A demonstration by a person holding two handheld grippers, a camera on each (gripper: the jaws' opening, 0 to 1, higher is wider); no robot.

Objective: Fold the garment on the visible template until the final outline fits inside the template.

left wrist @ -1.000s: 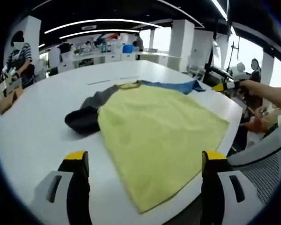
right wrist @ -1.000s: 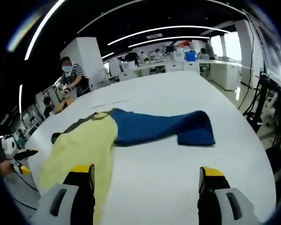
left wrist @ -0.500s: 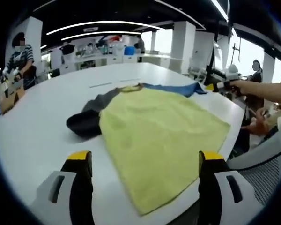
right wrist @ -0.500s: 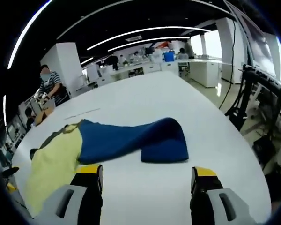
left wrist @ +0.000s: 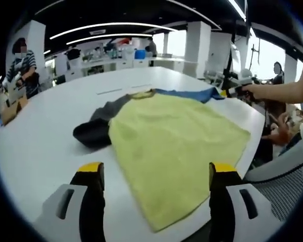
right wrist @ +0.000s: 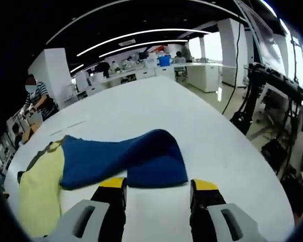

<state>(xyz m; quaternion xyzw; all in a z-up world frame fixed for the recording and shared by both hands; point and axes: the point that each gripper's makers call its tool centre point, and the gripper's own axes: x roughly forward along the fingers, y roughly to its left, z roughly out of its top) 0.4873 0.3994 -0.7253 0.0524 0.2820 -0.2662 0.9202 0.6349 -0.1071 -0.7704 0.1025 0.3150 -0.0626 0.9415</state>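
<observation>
On the white bench [left wrist: 40,136], the garment [left wrist: 171,146] is lying flat, and you are bringing the right gripper [right wrist: 157,189], fingers apart, toward its blue sleeve [right wrist: 136,159], risking a one-layer pinch, while the left gripper [left wrist: 154,174] is hovering open.

We are seeing the garment [left wrist: 166,146] lying flat on the table [left wrist: 40,146] ahead of the left gripper [left wrist: 154,176] | one sleeve [right wrist: 136,159] is lying just before the right gripper [right wrist: 157,189] | a person [left wrist: 20,65] is standing behind the table's far left edge
</observation>
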